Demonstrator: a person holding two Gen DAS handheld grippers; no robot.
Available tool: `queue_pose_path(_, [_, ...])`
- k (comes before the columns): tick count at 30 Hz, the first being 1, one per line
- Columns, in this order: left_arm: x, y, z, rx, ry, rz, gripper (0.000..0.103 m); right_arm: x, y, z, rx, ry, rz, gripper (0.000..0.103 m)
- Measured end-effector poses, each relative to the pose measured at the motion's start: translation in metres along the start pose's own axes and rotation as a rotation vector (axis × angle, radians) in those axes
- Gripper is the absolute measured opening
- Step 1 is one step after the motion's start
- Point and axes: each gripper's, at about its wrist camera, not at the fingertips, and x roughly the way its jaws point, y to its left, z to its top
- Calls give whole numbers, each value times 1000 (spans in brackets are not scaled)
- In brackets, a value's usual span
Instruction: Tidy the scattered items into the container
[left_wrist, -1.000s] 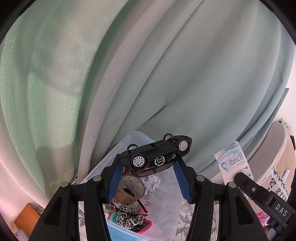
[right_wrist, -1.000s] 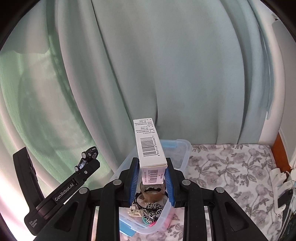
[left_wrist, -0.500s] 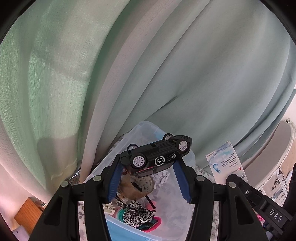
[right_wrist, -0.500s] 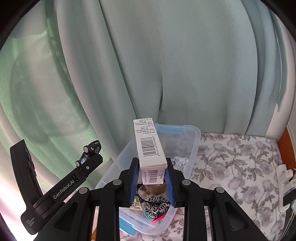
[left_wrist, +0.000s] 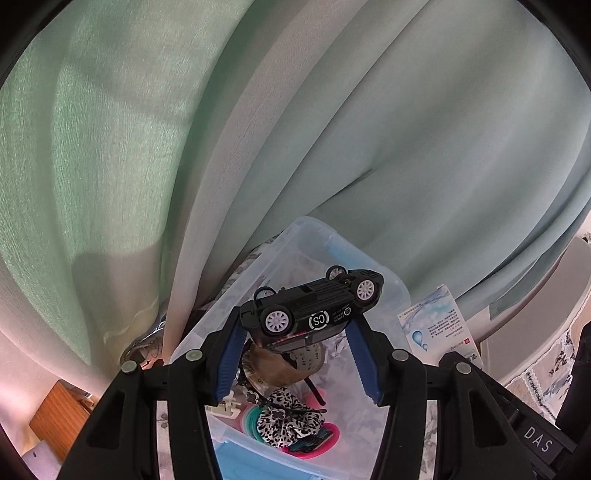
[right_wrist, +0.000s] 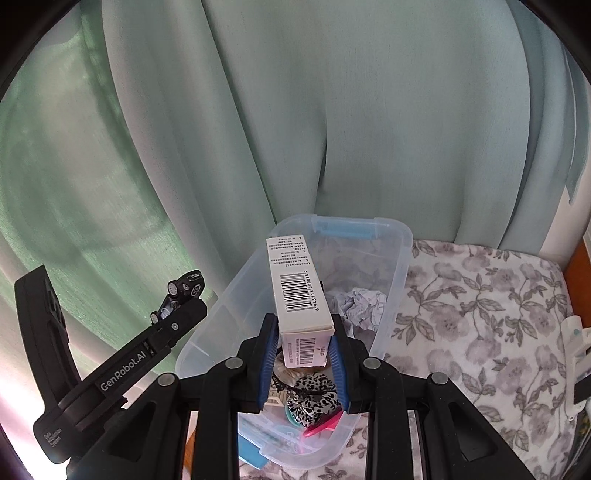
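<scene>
My left gripper (left_wrist: 295, 328) is shut on a black toy car (left_wrist: 314, 308), held upside down above the clear plastic container (left_wrist: 325, 236). My right gripper (right_wrist: 301, 330) is shut on a white carton with a barcode (right_wrist: 297, 284), held over the same container (right_wrist: 399, 280). The carton also shows in the left wrist view (left_wrist: 437, 325), and the car in the right wrist view (right_wrist: 183, 290). Inside the container lie a leopard-print scrunchie (right_wrist: 312, 398), a tape roll (left_wrist: 284, 365), crumpled paper (right_wrist: 364, 304) and pink and teal pieces.
Pale green curtains (right_wrist: 332, 110) hang right behind the container. It stands on a floral cloth (right_wrist: 480, 295). A white plug strip (right_wrist: 576, 362) lies at the right edge. A wooden cabinet (left_wrist: 59, 417) sits low on the left.
Both grippers have moved forward and down toward the container, which now fills more of each view. Both keep their hold on the car and the carton.
</scene>
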Motion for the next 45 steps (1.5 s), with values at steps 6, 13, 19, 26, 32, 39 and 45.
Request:
queue_pose_path(6, [3, 3, -1, -9, 15, 18, 56, 10, 0, -3, -5, 28, 6, 30])
queue_pose_path(13, [-1, 8, 4, 4, 19, 27, 62, 15, 2, -4, -14, 40, 10, 30])
queue_pose_path(19, [1, 12, 10, 0, 34, 34, 63, 18, -3, -6, 0, 52, 3, 30])
queue_pose_path(26, [-19, 5, 10, 5, 38, 38, 66, 16, -7, -7, 14, 50, 0, 32])
queue_pose_path(32, [-22, -9, 4, 18, 36, 39, 67, 8, -11, -7, 24, 37, 1, 39])
queue_pose_path(39, [-36, -28, 0, 57, 22, 31, 67, -10, -18, -7, 46, 6, -4, 54])
queue_pose_path(45, [-53, -46, -10, 100, 6, 26, 67, -30, -25, -10, 58, -27, 3, 64])
